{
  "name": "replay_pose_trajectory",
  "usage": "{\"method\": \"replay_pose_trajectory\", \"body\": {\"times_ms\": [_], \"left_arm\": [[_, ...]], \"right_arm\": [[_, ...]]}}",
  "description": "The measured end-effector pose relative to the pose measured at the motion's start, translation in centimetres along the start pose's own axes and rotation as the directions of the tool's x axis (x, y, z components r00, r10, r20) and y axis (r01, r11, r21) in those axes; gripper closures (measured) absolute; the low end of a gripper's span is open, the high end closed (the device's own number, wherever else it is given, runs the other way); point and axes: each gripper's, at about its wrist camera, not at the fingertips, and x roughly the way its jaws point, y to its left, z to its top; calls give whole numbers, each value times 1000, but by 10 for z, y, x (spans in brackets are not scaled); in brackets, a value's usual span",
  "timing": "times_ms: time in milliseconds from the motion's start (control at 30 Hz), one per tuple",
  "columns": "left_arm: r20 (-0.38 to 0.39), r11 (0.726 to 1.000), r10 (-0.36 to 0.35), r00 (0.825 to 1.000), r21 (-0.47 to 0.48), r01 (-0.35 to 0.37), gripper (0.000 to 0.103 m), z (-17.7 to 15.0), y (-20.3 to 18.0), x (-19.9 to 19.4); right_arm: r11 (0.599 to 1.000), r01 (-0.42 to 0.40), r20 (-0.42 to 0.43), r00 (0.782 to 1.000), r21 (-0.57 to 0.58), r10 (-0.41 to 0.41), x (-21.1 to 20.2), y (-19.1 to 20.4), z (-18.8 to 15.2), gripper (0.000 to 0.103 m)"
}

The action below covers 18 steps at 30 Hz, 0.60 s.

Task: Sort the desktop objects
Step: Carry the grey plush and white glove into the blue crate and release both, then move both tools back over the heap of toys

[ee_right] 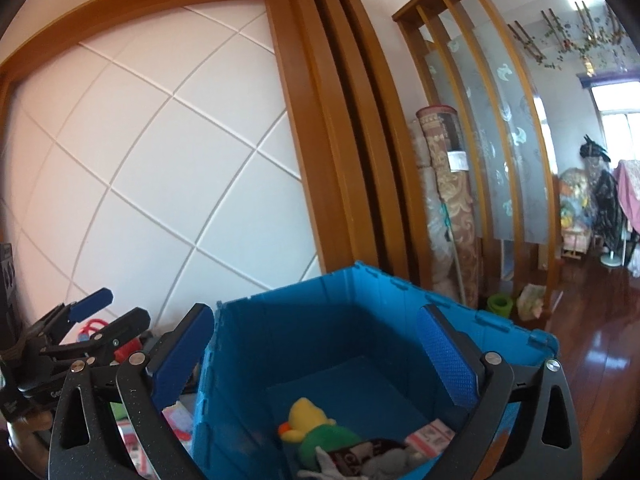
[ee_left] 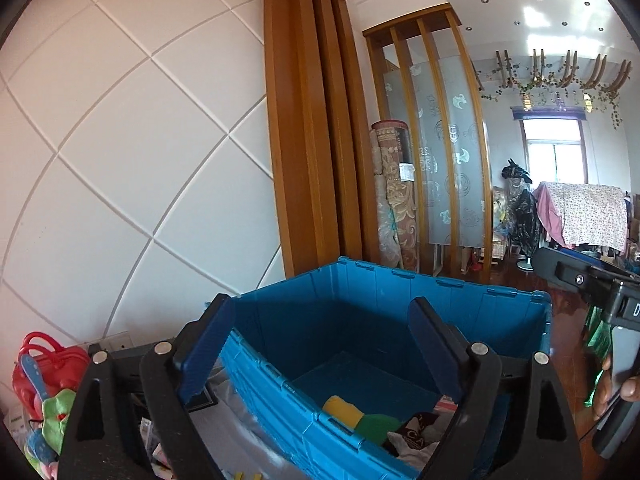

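A blue plastic crate (ee_left: 400,292) stands open in front of both grippers and also shows in the right wrist view (ee_right: 320,308). Inside lie a yellow and green plush toy (ee_right: 316,428), a grey and dark cloth (ee_right: 372,460) and a pink and white packet (ee_right: 434,436). My left gripper (ee_left: 316,344) is open and empty, held above the crate's near left corner. My right gripper (ee_right: 316,352) is open and empty, above the crate's near edge. The left gripper (ee_right: 108,316) also shows at the left of the right wrist view.
A red toy bag (ee_left: 44,364), green and pink cloth items (ee_left: 56,412) and papers (ee_right: 176,420) lie left of the crate. A white panelled wall (ee_left: 140,140) and wooden posts (ee_left: 312,140) stand behind. Rolled rugs (ee_right: 448,200) lean at the right. Wooden floor (ee_right: 592,360) lies to the right.
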Motion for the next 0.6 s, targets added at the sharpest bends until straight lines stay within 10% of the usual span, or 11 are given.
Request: {"method": "replay_pose_trajectory", "body": {"times_ms": [600], "left_arm": [[-110,935,338,935,-69,-347,14,-78,103,-79]], "right_arm": [[950,-296,-95,953,-101,287,11,103,-34,0]]}}
